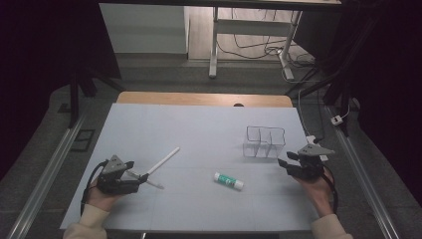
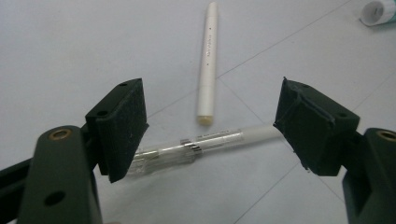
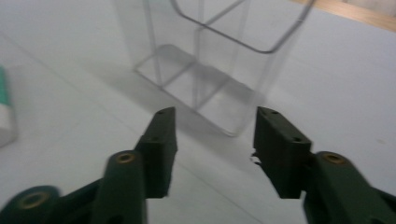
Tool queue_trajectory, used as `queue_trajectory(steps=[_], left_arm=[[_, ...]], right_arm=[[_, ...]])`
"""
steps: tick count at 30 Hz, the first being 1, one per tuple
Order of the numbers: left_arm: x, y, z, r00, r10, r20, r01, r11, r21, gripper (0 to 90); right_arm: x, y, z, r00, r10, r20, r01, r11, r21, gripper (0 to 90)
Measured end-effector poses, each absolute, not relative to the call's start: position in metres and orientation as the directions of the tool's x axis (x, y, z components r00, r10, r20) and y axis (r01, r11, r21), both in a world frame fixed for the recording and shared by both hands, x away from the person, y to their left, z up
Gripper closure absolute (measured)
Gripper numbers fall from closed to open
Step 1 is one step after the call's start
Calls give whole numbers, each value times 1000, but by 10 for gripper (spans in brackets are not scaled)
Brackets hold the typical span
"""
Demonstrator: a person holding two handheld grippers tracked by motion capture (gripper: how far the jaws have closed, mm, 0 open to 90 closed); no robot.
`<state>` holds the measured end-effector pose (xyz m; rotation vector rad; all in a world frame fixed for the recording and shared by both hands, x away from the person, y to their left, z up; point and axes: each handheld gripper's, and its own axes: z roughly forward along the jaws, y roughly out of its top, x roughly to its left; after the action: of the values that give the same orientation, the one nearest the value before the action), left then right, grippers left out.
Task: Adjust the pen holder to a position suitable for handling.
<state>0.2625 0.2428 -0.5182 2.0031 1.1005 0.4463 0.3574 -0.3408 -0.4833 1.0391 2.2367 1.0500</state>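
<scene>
My left gripper [image 1: 141, 179] [image 2: 210, 128] rests at the table's front left, open wide. A clear-barrelled pen [image 2: 205, 142] [image 1: 149, 181] lies flat on the table, crosswise between the jaws, and neither pad presses on it. Just beyond it lies a white pen [image 2: 208, 65] [image 1: 163, 160], slanting away. My right gripper [image 1: 284, 163] [image 3: 212, 149] hovers at the right side, open with nothing between its jaws, pointing at a clear plastic compartment box [image 1: 264, 142] [image 3: 210, 56] that stands a short way ahead. A green-and-white glue stick [image 1: 229, 181] [image 2: 378, 11] [image 3: 4, 107] lies between the two grippers.
The white table top [image 1: 199, 124] has a wooden edge at the back. Metal rails run along both sides of the table. A desk frame and cables [image 1: 259, 47] stand on the floor behind.
</scene>
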Motion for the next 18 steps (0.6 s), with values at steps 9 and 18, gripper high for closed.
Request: queue_trajectory(steps=[9, 18], left_arm=[[262, 243, -518, 565, 823, -67, 546, -312, 778, 251], [263, 243, -518, 564, 823, -68, 550, -313, 774, 253]], right_arm=[[382, -353, -474, -496, 868, -25, 512, 315, 799, 871], [410, -350, -476, -443, 896, -35, 547, 301, 781, 893]])
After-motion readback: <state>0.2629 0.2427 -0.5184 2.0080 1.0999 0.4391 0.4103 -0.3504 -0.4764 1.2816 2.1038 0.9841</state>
